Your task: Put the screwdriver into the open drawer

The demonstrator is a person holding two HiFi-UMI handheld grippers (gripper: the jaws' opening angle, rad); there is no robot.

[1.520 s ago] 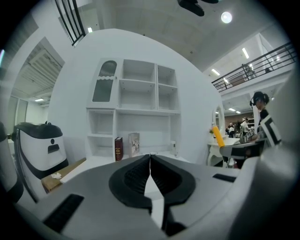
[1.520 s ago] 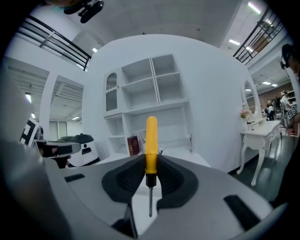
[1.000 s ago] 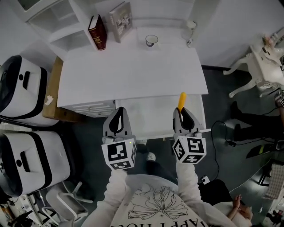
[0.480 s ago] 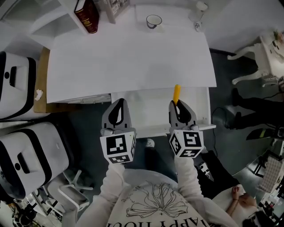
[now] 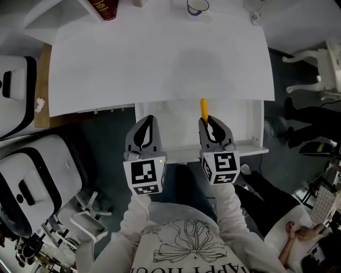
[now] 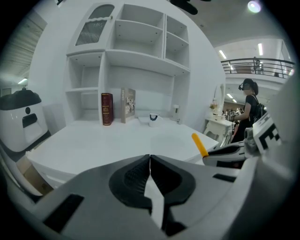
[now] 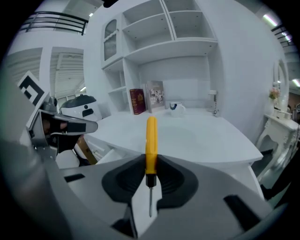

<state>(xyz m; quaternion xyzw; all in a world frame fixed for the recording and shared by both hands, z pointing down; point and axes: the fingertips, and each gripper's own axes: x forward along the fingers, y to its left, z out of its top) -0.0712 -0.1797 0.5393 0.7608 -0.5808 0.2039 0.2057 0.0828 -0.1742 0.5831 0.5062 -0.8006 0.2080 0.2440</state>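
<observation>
My right gripper (image 5: 209,121) is shut on a screwdriver (image 5: 203,110) with a yellow handle (image 7: 151,143) that points forward, its metal shaft (image 7: 150,201) running back between the jaws. It hangs over the open white drawer (image 5: 253,122) under the white desk (image 5: 160,64). The handle's tip reaches the desk's front edge in the head view. My left gripper (image 5: 146,121) is shut on nothing, at the drawer's left end. In the left gripper view the yellow handle (image 6: 199,144) shows at the right.
A red book (image 5: 104,7), a cup (image 5: 197,7) and a small lamp (image 5: 254,16) stand at the desk's far edge. White shelves (image 6: 126,61) rise behind. White machines (image 5: 24,181) stand on the floor at left, a white chair (image 5: 319,64) at right. A person (image 6: 247,101) stands far right.
The head view has shifted: the desk and drawer sit lower in frame. Both grippers hold their places over the drawer front, the right still gripping the screwdriver.
</observation>
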